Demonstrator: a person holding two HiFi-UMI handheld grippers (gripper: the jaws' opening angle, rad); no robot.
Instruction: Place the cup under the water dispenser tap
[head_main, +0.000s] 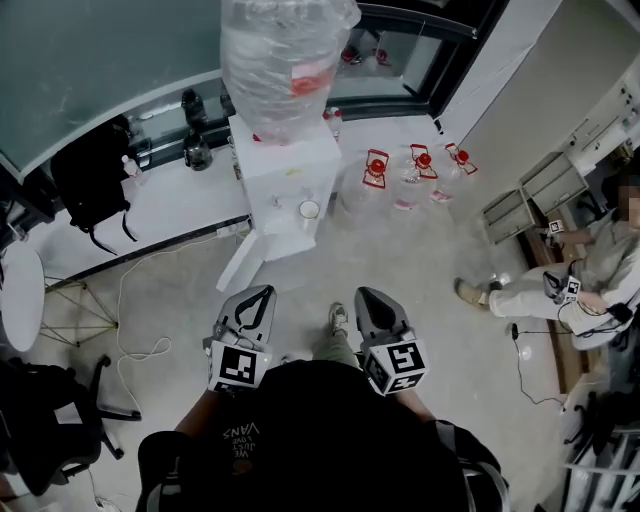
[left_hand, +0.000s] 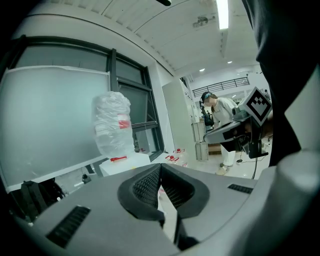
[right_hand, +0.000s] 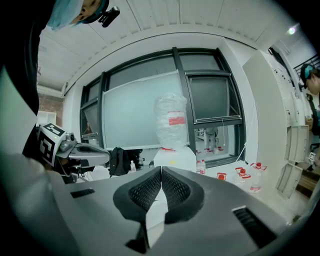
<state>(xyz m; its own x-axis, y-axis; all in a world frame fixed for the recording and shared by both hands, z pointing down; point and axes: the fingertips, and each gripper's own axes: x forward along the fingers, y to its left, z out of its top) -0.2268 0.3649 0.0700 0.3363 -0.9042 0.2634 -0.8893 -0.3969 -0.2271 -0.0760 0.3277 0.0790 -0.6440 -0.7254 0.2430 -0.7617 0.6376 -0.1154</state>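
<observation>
Left gripper (left_hand: 160, 170) and right gripper (right_hand: 161, 172), each with jaws pressed together on nothing, are held side by side, well apart from the water dispenser (head_main: 285, 170). The cup (head_main: 309, 209) stands on the dispenser's front ledge. No grasp is in hand. The next move probably calls for approaching and checking that the cup sits under the tap.

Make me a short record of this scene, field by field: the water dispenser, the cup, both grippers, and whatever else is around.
water dispenser: white, straight ahead of the person
top of dispenser: big plastic-wrapped bottle
cup: white, sitting in the dispenser's front recess
left gripper: shut, empty, short of the dispenser
right gripper: shut, empty, level with the left one
floor: small bottles with red labels right of the dispenser
surroundings: black backpack at left; seated person at right
</observation>
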